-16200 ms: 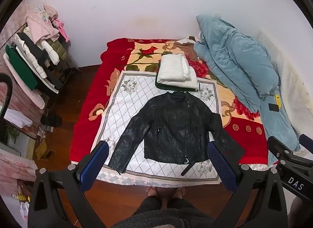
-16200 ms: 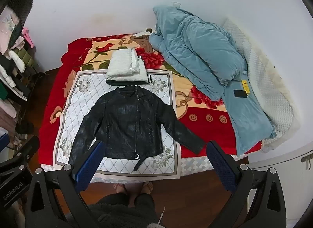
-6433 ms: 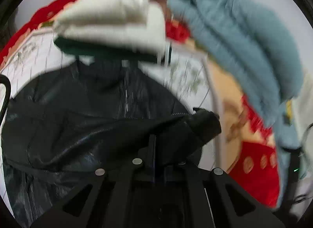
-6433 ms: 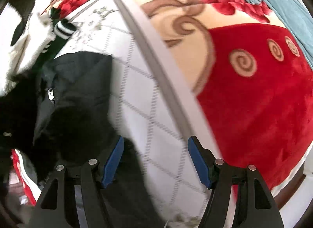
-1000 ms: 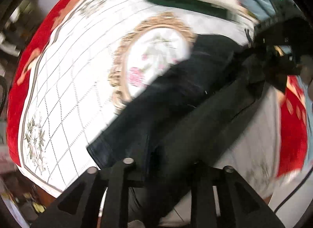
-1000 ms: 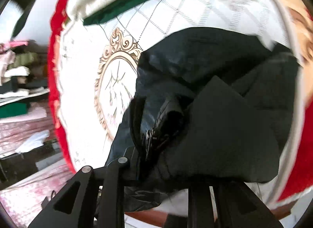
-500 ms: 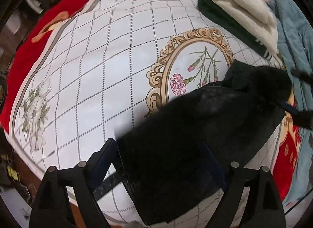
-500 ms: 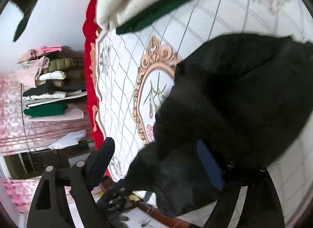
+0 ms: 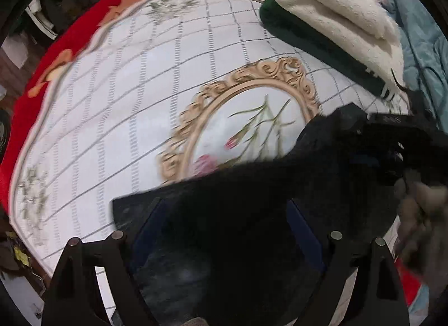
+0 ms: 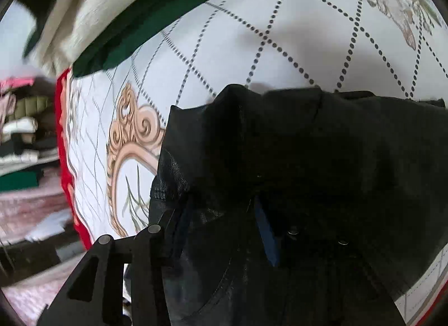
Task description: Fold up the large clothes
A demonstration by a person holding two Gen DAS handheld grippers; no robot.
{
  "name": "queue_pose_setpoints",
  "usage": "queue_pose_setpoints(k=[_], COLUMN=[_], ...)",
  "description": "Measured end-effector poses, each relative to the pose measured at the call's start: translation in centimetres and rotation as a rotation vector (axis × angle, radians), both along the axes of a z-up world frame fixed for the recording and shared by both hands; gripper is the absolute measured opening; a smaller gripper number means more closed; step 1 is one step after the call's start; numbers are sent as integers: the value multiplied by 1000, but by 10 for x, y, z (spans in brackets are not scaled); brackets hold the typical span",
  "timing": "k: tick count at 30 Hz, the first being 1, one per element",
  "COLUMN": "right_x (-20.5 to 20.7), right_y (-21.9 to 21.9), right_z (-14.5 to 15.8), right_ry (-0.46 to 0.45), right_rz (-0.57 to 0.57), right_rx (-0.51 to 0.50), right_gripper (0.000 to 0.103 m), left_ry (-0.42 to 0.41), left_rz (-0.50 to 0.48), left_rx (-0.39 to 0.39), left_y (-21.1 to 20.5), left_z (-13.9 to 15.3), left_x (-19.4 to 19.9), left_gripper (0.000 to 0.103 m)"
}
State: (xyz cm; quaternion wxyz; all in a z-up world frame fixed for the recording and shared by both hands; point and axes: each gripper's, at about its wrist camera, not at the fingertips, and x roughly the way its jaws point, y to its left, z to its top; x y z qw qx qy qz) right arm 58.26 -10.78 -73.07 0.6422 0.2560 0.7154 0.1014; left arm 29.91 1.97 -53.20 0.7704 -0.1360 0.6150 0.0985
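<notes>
The black leather jacket (image 9: 252, 200) lies bunched and partly folded on the white patterned bedspread (image 9: 126, 102). In the left wrist view my left gripper (image 9: 224, 219) is open, its blue pads (image 9: 148, 222) spread wide with jacket leather lying between them. In the right wrist view the jacket (image 10: 308, 158) fills the lower frame. My right gripper (image 10: 224, 225) sits pressed into the leather; one blue pad (image 10: 266, 233) shows and its fingers stand closer together, with folds of jacket between them. The right gripper body also shows at the right edge of the left wrist view (image 9: 392, 141).
A stack of folded cream and green clothes (image 9: 336, 15) lies at the far side of the bedspread, also in the right wrist view (image 10: 112, 12). A teal quilt (image 9: 425, 46) is at the right. A clothes rack (image 10: 19, 124) stands beyond the red bed edge (image 10: 63, 130).
Both grippers opened after carrying the jacket across the bedspread. Since half a second ago the right gripper's fingers have come closer together around a jacket fold, and the left stays open over the leather.
</notes>
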Motion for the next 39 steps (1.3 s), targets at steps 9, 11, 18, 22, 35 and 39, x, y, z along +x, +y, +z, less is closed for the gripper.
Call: queue_pose_setpoints(k=[9, 11, 18, 22, 35, 39], right_x=[-75, -90, -96, -141, -224, -162], right_y=[-159, -193, -192, -211, -234, -172], right_z=[72, 52, -7, 12, 117, 120], right_ry=[-180, -131, -202, -168, -160, -180], right_rz=[-271, -349, -356, -492, -248, -69], right_rx=[-46, -61, 135, 162, -245, -18], right_gripper=[72, 72, 27, 13, 60, 24], left_ry=[84, 85, 71, 74, 74, 98], left_rz=[81, 113, 81, 33, -38, -53], left_rx=[14, -30, 4, 25, 52, 77], left_y=[-9, 0, -2, -11, -74, -73], left_z=[-61, -69, -62, -45, -34, -53], left_x=[41, 39, 38, 30, 12, 22], left_gripper=[103, 103, 103, 103, 103, 103])
